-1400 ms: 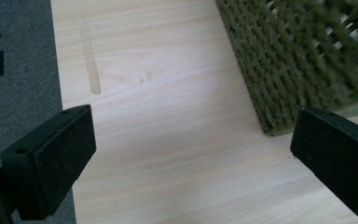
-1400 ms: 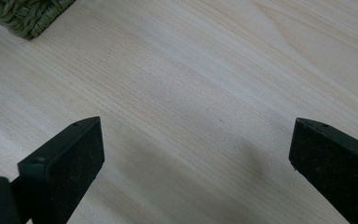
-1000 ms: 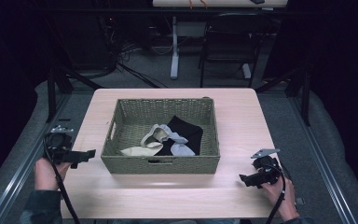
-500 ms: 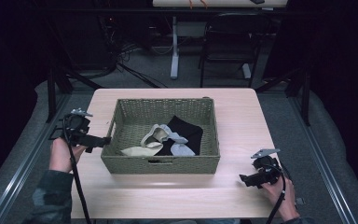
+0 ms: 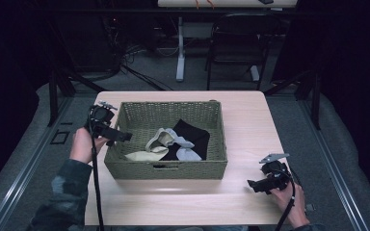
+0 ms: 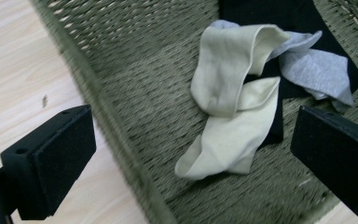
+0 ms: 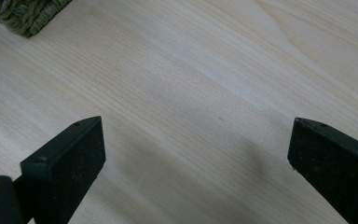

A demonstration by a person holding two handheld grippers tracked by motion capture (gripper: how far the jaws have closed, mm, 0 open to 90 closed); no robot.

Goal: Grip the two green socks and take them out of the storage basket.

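Now your left gripper (image 5: 118, 135) hovers over left rim of woven olive-green rectangular basket (image 5: 125, 169), jaws wide — crumpled cream fabric sock (image 6: 233, 112) inside, at gripper's 3 o'clock. Right gripper (image 5: 255, 185) wide, over pale wooden table (image 5: 241, 120).

dim lab: cable tangle (image 5: 125, 53), desk legs (image 5: 180, 48), chair (image 5: 236, 43).

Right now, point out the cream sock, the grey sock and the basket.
cream sock (image 6: 235, 135), left gripper view, on its lower flat part.
grey sock (image 6: 319, 72), left gripper view, mid-fabric.
basket (image 5: 166, 170), high view, on its near outer wall.
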